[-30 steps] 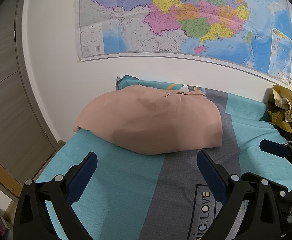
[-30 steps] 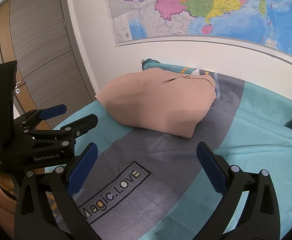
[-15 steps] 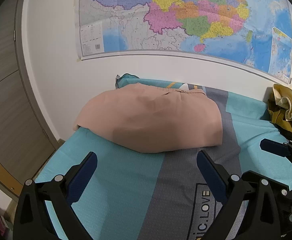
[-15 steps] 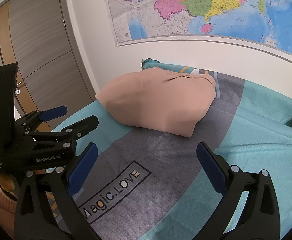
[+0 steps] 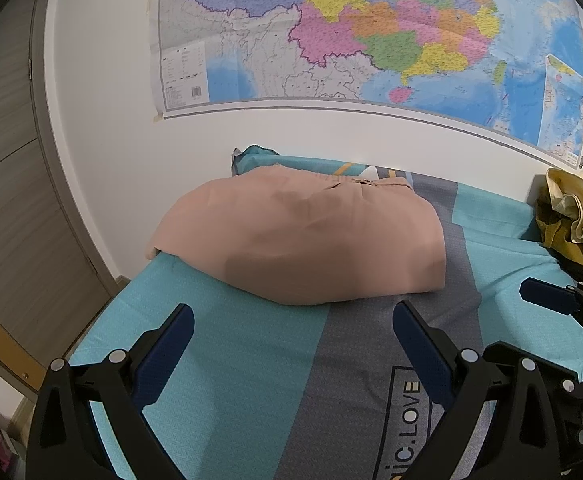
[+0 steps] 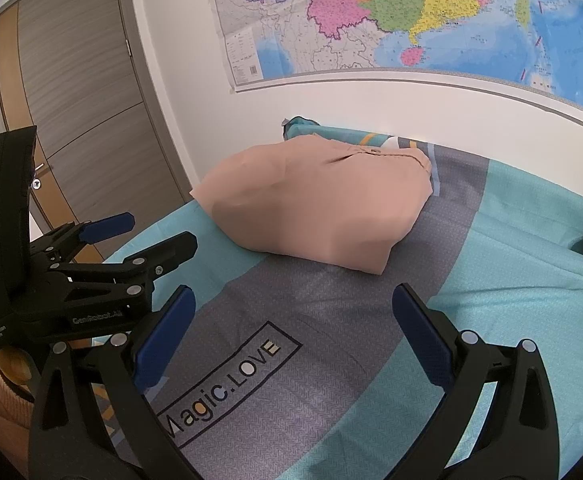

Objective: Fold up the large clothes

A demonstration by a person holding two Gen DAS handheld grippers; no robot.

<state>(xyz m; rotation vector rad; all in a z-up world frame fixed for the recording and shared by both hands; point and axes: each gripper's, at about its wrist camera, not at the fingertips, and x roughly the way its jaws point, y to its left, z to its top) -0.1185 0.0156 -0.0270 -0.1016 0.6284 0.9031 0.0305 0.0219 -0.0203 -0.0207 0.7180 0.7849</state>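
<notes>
Both my grippers are spread wide and hold nothing. My left gripper [image 5: 291,344] hangs over the bedsheet [image 5: 231,380], its blue pads clear of the cloth. My right gripper [image 6: 291,332] hangs the same way above the grey band with the printed lettering [image 6: 227,384]; in its view the left gripper shows at 9 o'clock.

The folded pink garment [image 5: 303,240] lies at 12 o'clock from both grippers, well apart from my fingertips, its left end reaching the bed's edge. A heap of yellow clothes [image 5: 575,220] sits at 2 o'clock against the wall. Bare sheet lies between me and the garment. The map [image 5: 371,32] hangs above, and a door [image 6: 83,120] stands at 10 o'clock.
</notes>
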